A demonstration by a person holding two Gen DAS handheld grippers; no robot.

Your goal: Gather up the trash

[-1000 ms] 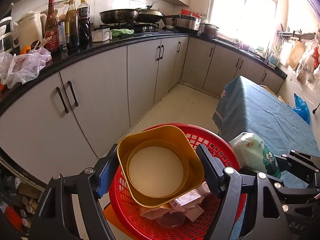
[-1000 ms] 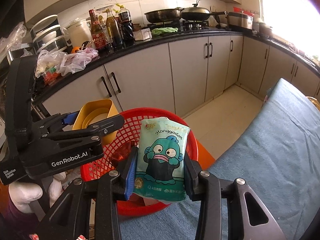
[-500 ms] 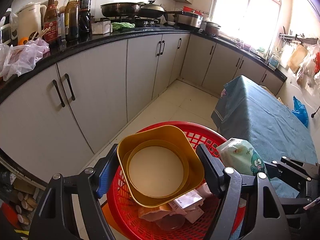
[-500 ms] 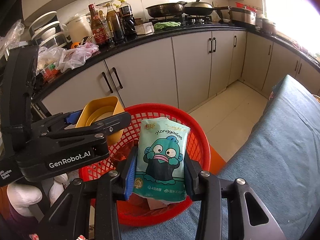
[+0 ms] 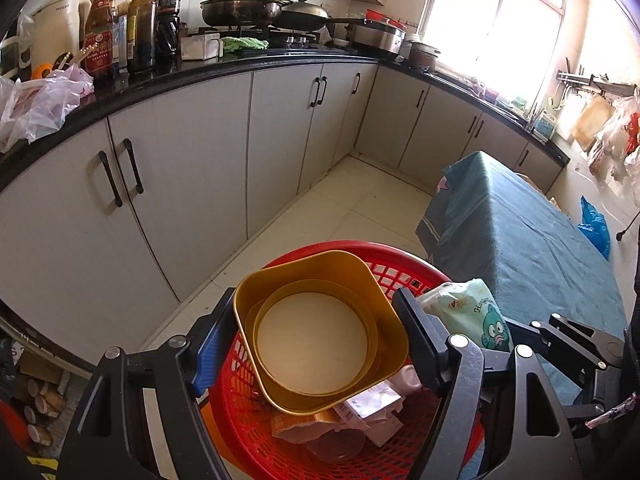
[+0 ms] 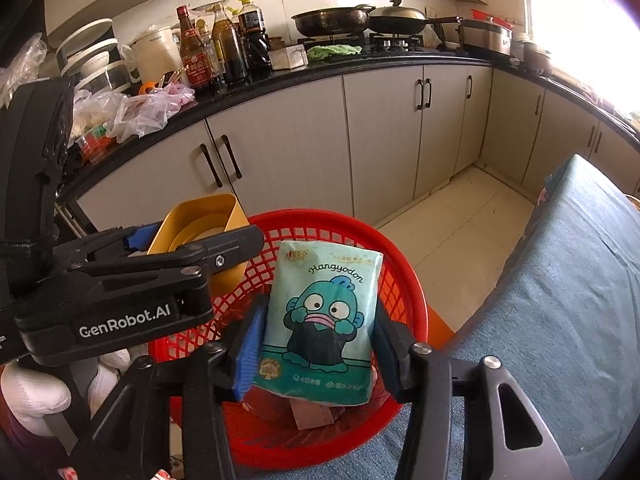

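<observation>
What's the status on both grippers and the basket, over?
Left gripper clamped on yellow bowl over red basket. Right gripper jaws opening, tissue pack between them above the basket. Nothing blocking the drop.

My two wrist cameras both look steeply down, close over the red basket [image 5: 404,276] — each also sees the kitchen counter [image 6: 360,62] beyond, the shared ground.

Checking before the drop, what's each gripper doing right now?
Left gripper: closed on the yellow bowl.
Right gripper: jaws opening, tissue pack between them, over the red basket.
</observation>
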